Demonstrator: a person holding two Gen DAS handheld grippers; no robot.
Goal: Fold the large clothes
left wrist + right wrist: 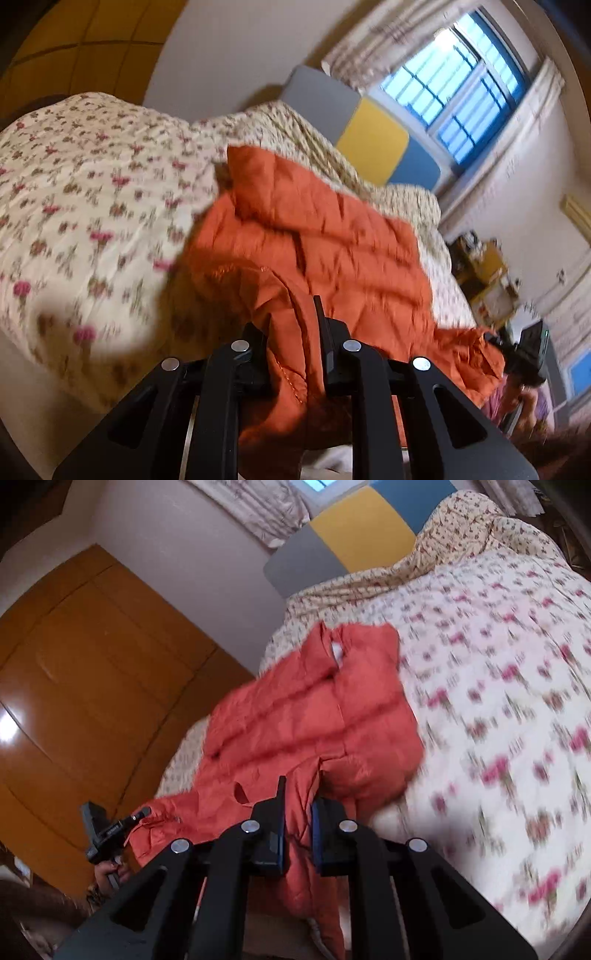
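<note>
Both tongs are clamped on the near hem of the orange jacket (317, 236): the left tongs (295, 354) pinch one corner, the right tongs (298, 834) the other. The rest of the jacket lies on the bed (92, 206), collar far. The fold seems to be starting; next, the hem likely needs carrying evenly toward the collar, level and taut.

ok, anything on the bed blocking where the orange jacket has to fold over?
Nothing visible. Both tongs, left and right, are shut on the near edge of the orange quilted puffer jacket. Beyond it the floral quilted bedspread shows only its own folds near the grey, yellow and blue headboard.
</note>
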